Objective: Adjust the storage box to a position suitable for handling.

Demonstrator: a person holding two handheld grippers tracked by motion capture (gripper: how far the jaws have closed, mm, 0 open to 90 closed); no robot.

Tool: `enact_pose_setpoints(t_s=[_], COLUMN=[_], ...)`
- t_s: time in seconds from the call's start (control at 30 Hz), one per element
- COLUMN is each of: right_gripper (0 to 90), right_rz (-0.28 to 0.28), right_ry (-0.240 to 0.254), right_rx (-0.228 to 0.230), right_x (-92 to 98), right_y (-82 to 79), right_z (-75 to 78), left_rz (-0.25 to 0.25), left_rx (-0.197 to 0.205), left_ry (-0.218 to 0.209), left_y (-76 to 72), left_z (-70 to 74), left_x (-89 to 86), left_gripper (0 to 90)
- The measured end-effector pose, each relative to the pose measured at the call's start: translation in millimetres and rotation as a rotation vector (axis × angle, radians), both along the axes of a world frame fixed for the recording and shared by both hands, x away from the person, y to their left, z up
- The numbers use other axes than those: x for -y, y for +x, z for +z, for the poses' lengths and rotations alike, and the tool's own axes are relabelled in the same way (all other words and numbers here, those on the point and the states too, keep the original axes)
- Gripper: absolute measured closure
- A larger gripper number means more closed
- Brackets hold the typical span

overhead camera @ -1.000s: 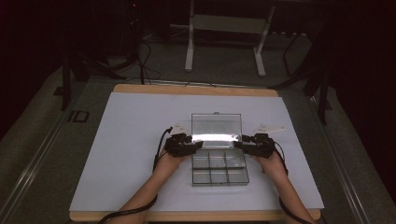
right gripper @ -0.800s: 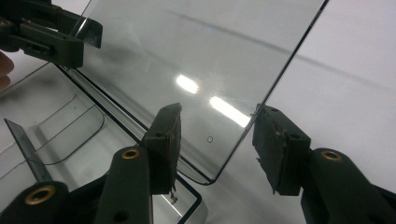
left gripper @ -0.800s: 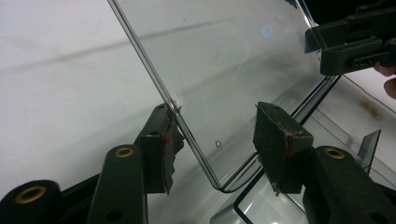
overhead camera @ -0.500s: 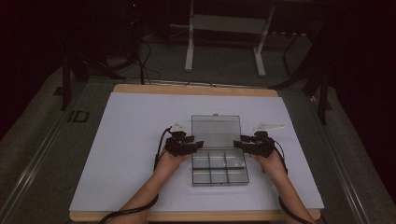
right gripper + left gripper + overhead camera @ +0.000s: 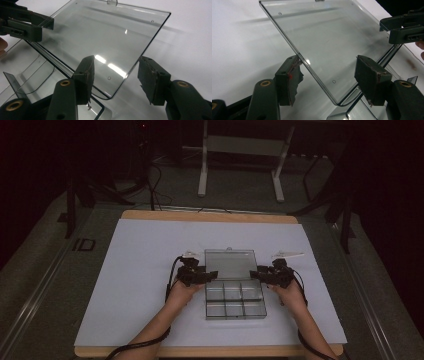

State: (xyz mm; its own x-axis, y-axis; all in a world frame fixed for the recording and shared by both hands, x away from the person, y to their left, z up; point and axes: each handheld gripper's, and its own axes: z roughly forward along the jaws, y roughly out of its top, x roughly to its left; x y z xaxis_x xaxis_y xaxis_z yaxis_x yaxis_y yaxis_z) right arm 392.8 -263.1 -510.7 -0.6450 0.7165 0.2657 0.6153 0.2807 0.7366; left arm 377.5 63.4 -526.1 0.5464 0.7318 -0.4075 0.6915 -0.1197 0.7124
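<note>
A clear plastic compartment box point(image 5: 235, 301) lies on the white sheet, its lid point(image 5: 230, 264) folded back flat behind it. My left gripper point(image 5: 212, 275) is at the lid's left hinge corner and my right gripper point(image 5: 254, 274) at the right one. In the left gripper view the lid's point(image 5: 329, 42) rounded corner sits between the left gripper's point(image 5: 329, 75) spread pads, which have just been opening. The right gripper point(image 5: 404, 27) shows farther off there. In the right gripper view the lid point(image 5: 105, 32) corner lies loose inside the right gripper's point(image 5: 117, 72) widening jaws, with the left gripper point(image 5: 25, 25) beyond.
The white sheet point(image 5: 140, 270) covers a wooden table point(image 5: 200, 215) whose front edge is near the forearms. Cables trail from both grippers toward the front edge. A white-legged stand point(image 5: 240, 165) is on the dark floor behind the table.
The bright glare along the lid's hinge edge has gone and the lid lies back flat. Both grippers' jaws have spread apart around the lid corners. The hands have not shifted.
</note>
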Motion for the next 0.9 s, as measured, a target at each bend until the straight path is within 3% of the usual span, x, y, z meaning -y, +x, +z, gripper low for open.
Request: enact_pose_setpoints(t_s=[0.13,0.27,0.43,0.63,0.77,0.9], right_gripper=[47.3,47.9,46.6,43.2,40.1,39.3], right_rz=[-0.003,0.0,0.0,0.013,0.01,0.012], right_ry=[0.003,0.001,-0.005,-0.005,-0.017,-0.01], right_rx=[-0.003,-0.007,0.003,0.012,0.041,0.052], right_x=[0.0,-0.7,-2.9,-2.6,-3.1,-1.5], right_y=[0.1,0.2,0.0,-1.6,-3.4,-4.8], right_z=[-0.4,-1.0,-1.0,2.2,6.4,11.2], left_rz=[0.009,0.013,0.006,-0.037,-0.109,-0.129], left_rx=[-0.016,-0.015,0.025,0.087,0.109,0.121], left_ry=[0.001,0.015,0.036,0.055,0.04,0.021], left_y=[0.9,1.0,-3.0,-11.3,-15.3,-18.7], left_z=[-0.2,1.1,6.6,14.0,16.5,19.0], left_x=[-0.2,0.7,2.0,2.2,0.4,-2.7], left_gripper=[37.4,30.0,29.6,29.3,17.2,13.9])
